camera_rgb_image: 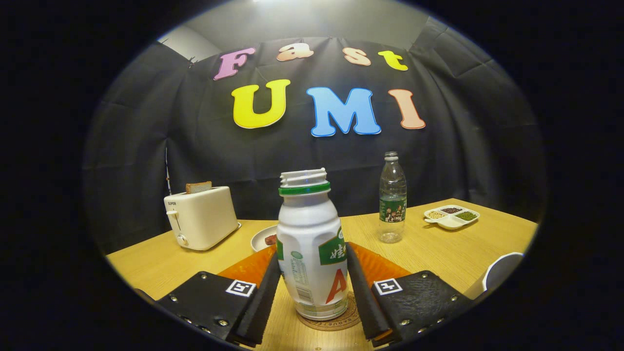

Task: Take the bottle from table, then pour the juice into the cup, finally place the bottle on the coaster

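Upright on coaster (336, 321): capless white bottle (312, 253), gripper (314, 287) fingers alongside

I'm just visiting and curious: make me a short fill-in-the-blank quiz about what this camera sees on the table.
1. The white bottle stands between the tongs on a round ____.
2. A slice of ____ sticks out of the toaster.
3. The white bottle's neck is open, with no ____ on it.
4. The clear water bottle stands between the white bottle and a divided ____ of beans.

Missing words: coaster; bread; cap; tray
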